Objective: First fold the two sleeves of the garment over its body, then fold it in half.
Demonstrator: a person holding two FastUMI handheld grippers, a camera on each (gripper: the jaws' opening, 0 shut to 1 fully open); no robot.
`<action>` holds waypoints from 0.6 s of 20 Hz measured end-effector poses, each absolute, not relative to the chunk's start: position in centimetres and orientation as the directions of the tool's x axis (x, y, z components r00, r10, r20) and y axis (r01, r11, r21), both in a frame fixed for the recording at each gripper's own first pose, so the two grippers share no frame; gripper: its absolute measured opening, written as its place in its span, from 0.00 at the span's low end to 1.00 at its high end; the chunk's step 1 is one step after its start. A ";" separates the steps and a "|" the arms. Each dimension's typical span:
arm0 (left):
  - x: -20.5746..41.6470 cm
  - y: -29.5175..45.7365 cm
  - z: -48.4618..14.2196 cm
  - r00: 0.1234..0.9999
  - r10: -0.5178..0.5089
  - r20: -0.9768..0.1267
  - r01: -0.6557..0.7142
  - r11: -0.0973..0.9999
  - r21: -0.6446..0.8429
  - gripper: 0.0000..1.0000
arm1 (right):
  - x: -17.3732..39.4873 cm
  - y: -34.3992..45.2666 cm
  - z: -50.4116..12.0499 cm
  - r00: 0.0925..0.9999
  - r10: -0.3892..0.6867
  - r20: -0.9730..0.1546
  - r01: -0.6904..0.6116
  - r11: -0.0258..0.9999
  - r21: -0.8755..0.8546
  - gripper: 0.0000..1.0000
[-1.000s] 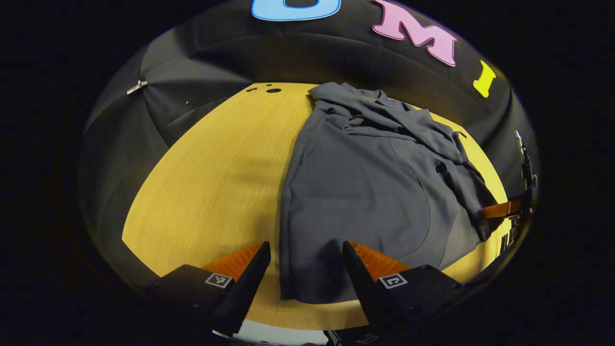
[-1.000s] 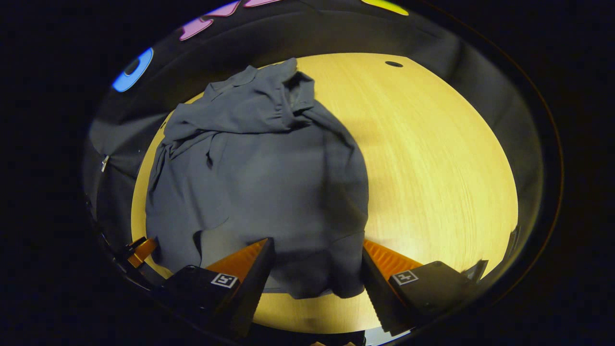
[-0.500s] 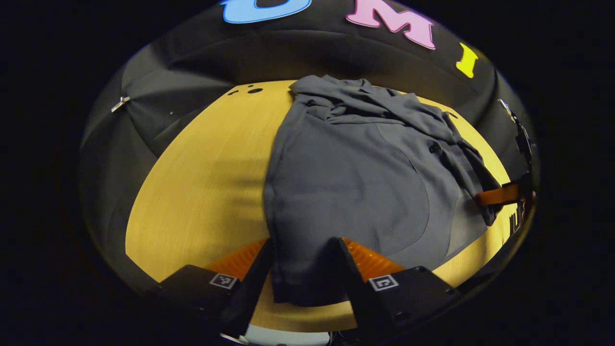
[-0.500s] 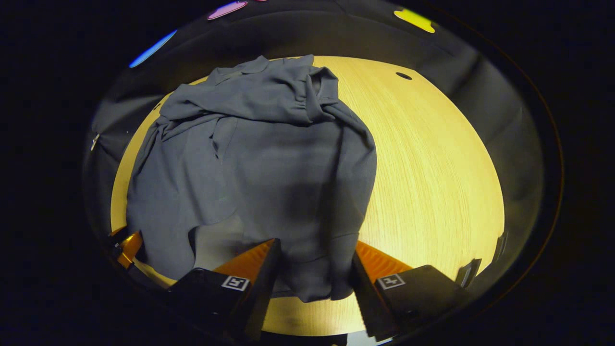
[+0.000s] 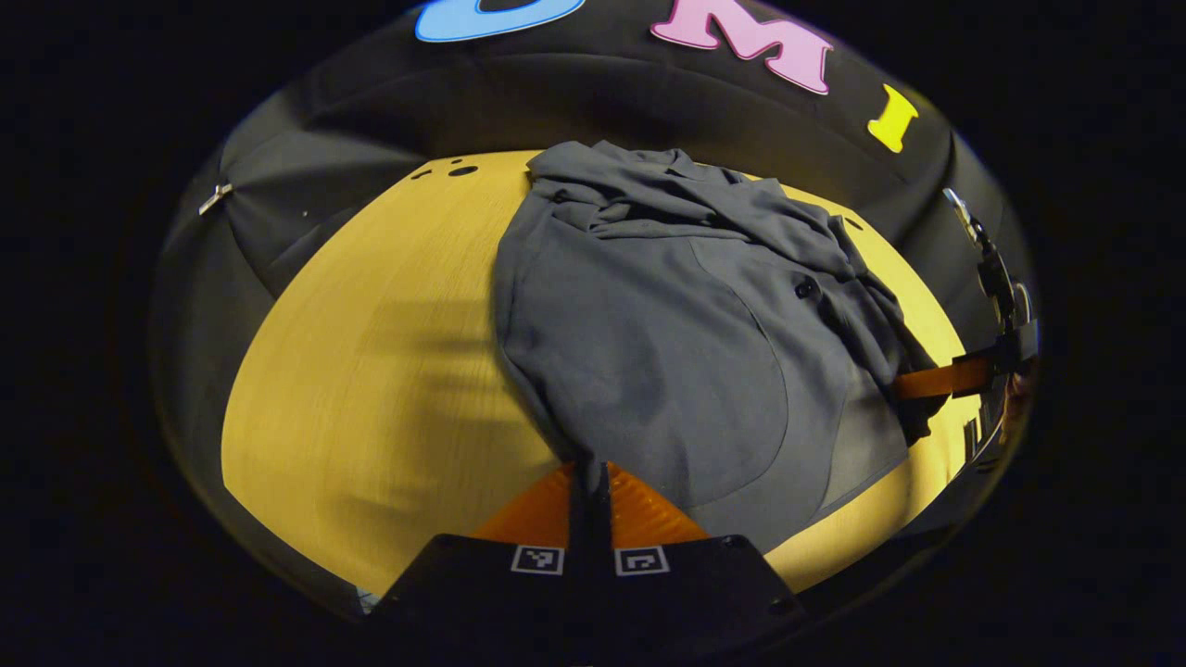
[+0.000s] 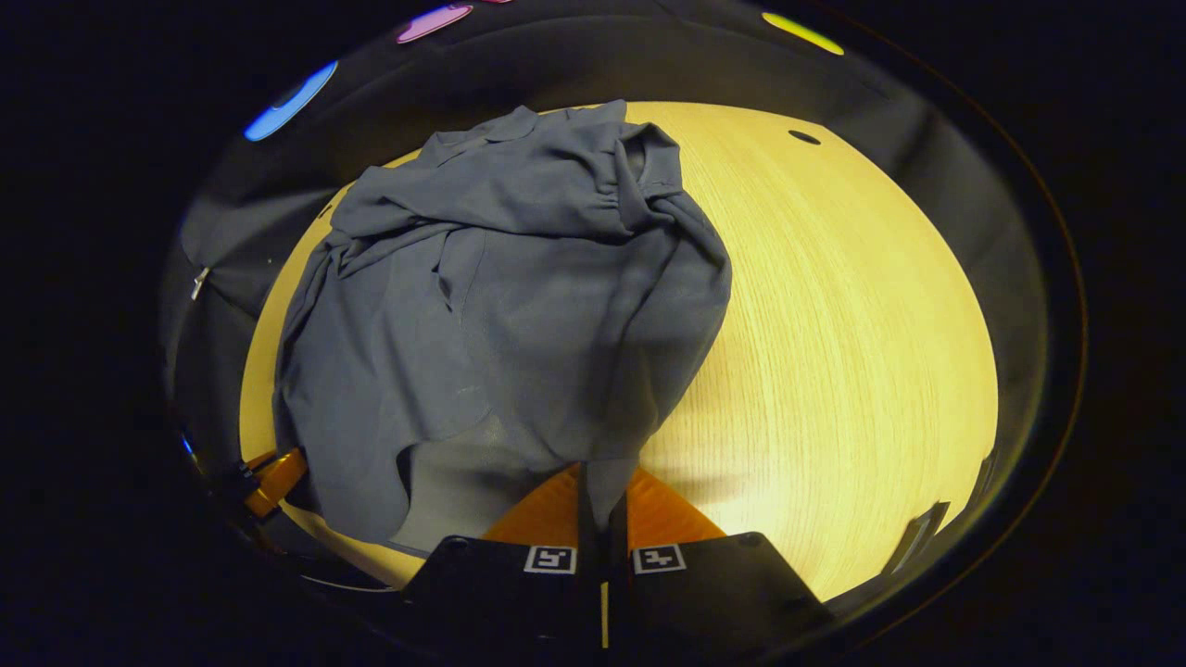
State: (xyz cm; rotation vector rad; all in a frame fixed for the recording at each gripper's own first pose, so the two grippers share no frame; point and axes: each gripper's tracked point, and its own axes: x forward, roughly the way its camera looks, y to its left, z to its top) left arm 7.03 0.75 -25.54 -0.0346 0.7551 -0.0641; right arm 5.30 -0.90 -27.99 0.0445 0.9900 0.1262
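Note:
A dark grey buttoned garment (image 5: pixel 676 333) lies on the yellow wooden table (image 5: pixel 371 371), its sleeves bunched across the far end. My left gripper (image 5: pixel 589 477) is shut on the garment's near left hem corner, and the cloth rises to the pinch. In the right gripper view the same garment (image 6: pixel 519 306) spreads ahead, and my right gripper (image 6: pixel 602 482) is shut on its near right hem corner. The right gripper (image 5: pixel 936 380) also appears far right in the left gripper view, at the hem. The left gripper (image 6: pixel 273 482) appears at the lower left of the right gripper view.
Bare table (image 6: pixel 834 352) stretches to the right of the garment in the right gripper view. Small round holes (image 5: pixel 460 170) mark the table's far end, with another hole (image 6: pixel 804 137) in the right gripper view. The black cloth wall surrounds the table.
Both grippers went from open, straddling the hem corners, to shut on the cloth. The hem corners have gathered up into the pinches.

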 end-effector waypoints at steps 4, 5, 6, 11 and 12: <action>7.1 0.9 -23.6 0.735 -0.073 -0.674 -0.002 0.994 -0.110 0.06 | 5.6 -1.2 -26.8 0.563 0.158 -0.811 -0.097 0.987 0.126 0.07; 7.1 0.6 -22.7 0.745 -0.077 -0.663 -0.003 0.993 -0.119 0.05 | 5.6 -1.3 -26.3 0.571 0.167 -0.804 -0.092 0.986 0.140 0.07; 7.2 0.3 -21.6 0.758 -0.086 -0.647 0.003 0.992 -0.128 0.06 | 5.7 -1.4 -25.7 0.577 0.177 -0.798 -0.088 0.984 0.155 0.07; 7.8 -1.3 -16.8 0.799 -0.134 -0.587 0.049 0.986 -0.159 0.05 | 6.7 -1.1 -22.3 0.621 0.216 -0.753 -0.091 0.975 0.205 0.07; 8.1 -1.6 -16.0 0.804 -0.144 -0.577 0.056 0.984 -0.168 0.05 | 6.8 -1.0 -21.5 0.632 0.224 -0.742 -0.095 0.973 0.212 0.07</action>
